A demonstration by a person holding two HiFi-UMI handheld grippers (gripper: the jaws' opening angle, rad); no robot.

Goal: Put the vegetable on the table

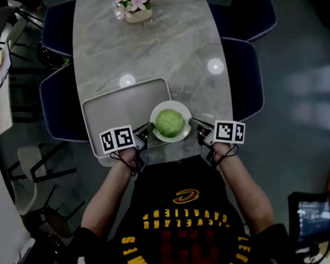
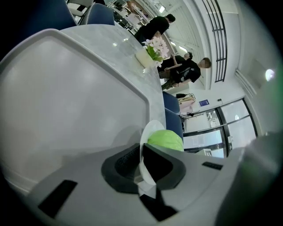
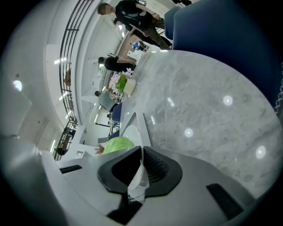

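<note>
Closest to the person, the left hand-held gripper [image 1: 144, 133] is clamped on the near-left rim of a white plate [image 1: 181, 108]. The right hand-held gripper [image 1: 197, 126] is clamped on the rim across from it. Each gripper's own view shows the thin white edge pinched between its dark pads. The plate is carried by two narrow grips at the near end of the worktop [image 1: 164, 44].

The cabbage [image 1: 169, 123], a round green head, sits loose in the middle of the plate. The plate's left side overlaps the right corner of a grey tray [image 1: 117, 104]. I can't tell whether its underside rests on anything or hangs just above. Farther along the marble stands a pot of flowers [image 1: 133, 0], with blue chairs [image 1: 243, 78] down the sides.

The trouble I'd expect comes from the two hands getting out of step. If one side rises or drops first, the plate tilts and the round cabbage rolls off. The rim is smooth and thin, so it could also slip from the pads. If the plate is set down half on the tray's lip, it would rock. It is also close to the worktop's near edge, so a loose cabbage could end up on the floor.
</note>
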